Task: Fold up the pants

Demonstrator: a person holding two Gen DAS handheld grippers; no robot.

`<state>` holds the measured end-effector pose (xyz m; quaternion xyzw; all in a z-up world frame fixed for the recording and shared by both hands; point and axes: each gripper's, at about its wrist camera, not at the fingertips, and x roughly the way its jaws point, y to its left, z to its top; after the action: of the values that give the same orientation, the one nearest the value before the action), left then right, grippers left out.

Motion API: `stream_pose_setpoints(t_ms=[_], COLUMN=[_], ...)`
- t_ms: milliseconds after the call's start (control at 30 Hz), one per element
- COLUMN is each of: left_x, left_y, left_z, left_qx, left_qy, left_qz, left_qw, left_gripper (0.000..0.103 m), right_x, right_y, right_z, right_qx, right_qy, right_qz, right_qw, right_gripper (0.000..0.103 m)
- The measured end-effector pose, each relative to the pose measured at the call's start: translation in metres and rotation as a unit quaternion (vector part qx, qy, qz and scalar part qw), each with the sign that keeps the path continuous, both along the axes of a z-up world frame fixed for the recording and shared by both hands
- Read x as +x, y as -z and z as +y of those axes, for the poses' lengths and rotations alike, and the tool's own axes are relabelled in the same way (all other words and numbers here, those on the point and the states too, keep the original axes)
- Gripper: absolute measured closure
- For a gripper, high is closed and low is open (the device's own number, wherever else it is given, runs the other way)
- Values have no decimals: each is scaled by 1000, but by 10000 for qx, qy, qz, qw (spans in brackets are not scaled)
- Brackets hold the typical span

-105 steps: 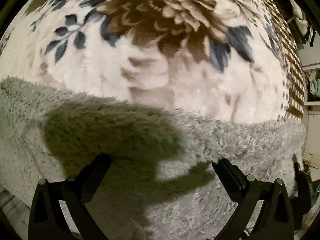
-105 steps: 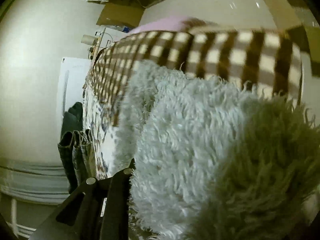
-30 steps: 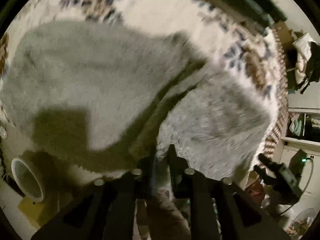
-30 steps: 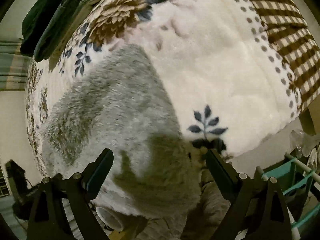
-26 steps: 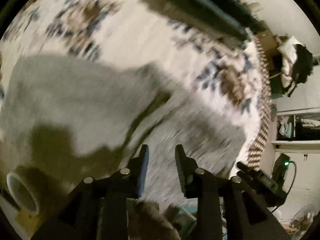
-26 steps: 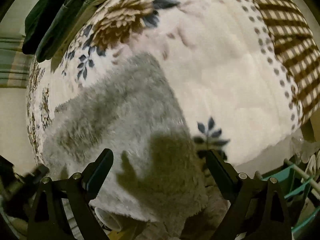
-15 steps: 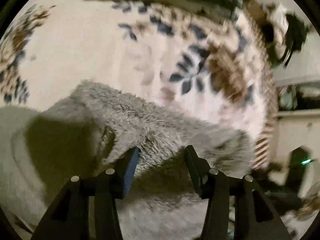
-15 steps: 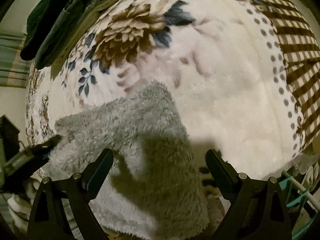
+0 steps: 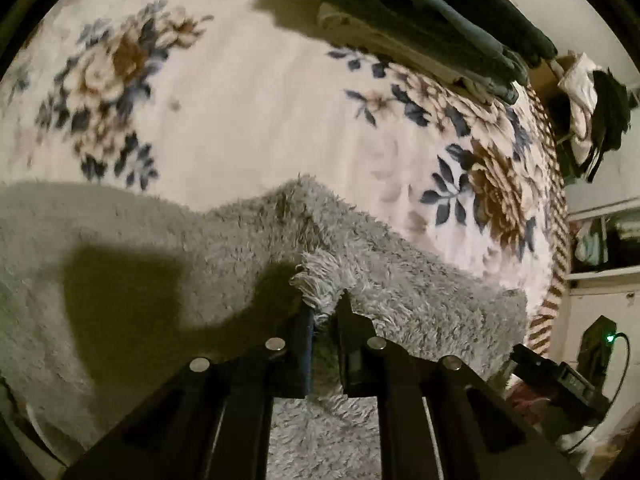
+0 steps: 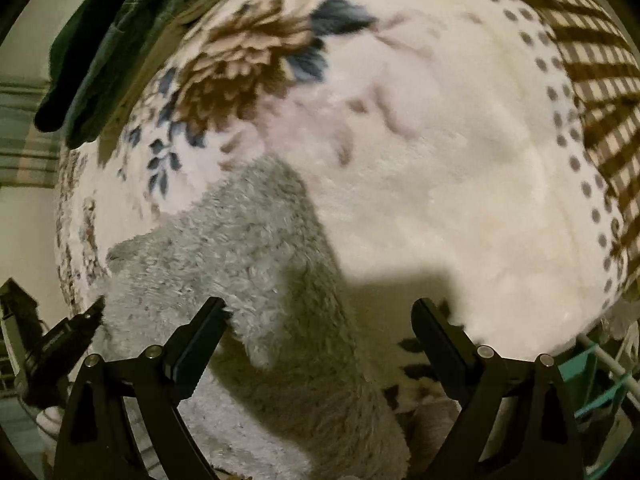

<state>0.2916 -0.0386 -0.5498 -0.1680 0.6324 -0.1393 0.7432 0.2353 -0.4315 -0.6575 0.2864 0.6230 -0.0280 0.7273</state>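
Observation:
The fluffy grey pants [image 9: 168,248] lie on a floral blanket [image 9: 240,92], reaching its near edge. My left gripper [image 9: 324,312] is shut on a raised tuft of the pants' edge, which bunches between the fingers. In the right wrist view the pants [image 10: 248,248] spread across the lower left. My right gripper [image 10: 320,320] is open and empty, its left finger [image 10: 204,328] against the pile and its right finger [image 10: 436,332] over bare blanket. The left gripper also shows in the right wrist view [image 10: 72,332] at the far left, at the pants' edge.
A stack of dark folded pants [image 9: 432,28] lies at the far side of the blanket, also in the right wrist view [image 10: 116,44]. The blanket has a brown checked border [image 10: 600,80]. A teal rack [image 10: 588,380] stands below the bed's edge.
My left gripper let go of the pants, opened, moved onto the fabric's edge and shut on it again. The right gripper stayed open and moved closer over the pants.

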Motion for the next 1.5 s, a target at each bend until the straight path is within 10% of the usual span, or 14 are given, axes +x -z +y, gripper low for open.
stream_pose_setpoints(t_ms=[167, 267, 467, 633, 800, 900, 1067, 1200, 1267, 1500], left_x=[-2, -2, 0, 3, -12, -34, -61, -76, -84, -111], left_y=[1, 5, 7, 14, -7, -19, 18, 47, 44, 16], left_z=[-8, -13, -13, -12, 12, 36, 37, 5, -10, 9], left_qx=[-87, -166, -230, -406, -879, -957, -783, -669, -505, -436], left_qy=[-16, -50, -141, -234, -533, -897, -843, -204, 163, -96], left_qz=[-69, -39, -8, 133, 265, 240, 892, 1070, 832, 465], left_qw=[9999, 9998, 9996, 9988, 9943, 9911, 9893, 9918, 9951, 9979], left_gripper=[94, 94, 94, 93, 66, 43, 43, 52, 95, 95], right_x=[17, 28, 48, 53, 25, -11, -68, -87, -87, -67], right_y=[21, 25, 1, 10, -11, -24, -11, 12, 17, 14], right_z=[0, -1, -5, -5, -15, -25, -25, -12, -6, 3], right_qx=[496, 697, 438, 274, 73, 126, 541, 669, 643, 410], right_qy=[-288, -286, -322, -407, -331, -67, 248, 290, 275, 139], right_qz=[3, -51, -336, -143, -35, 107, 555, 834, 841, 790], right_qw=[9984, 9971, 9980, 9987, 9994, 9998, 9967, 9938, 9940, 9959], right_gripper=[9, 61, 75, 71, 32, 31, 31, 31, 31, 14])
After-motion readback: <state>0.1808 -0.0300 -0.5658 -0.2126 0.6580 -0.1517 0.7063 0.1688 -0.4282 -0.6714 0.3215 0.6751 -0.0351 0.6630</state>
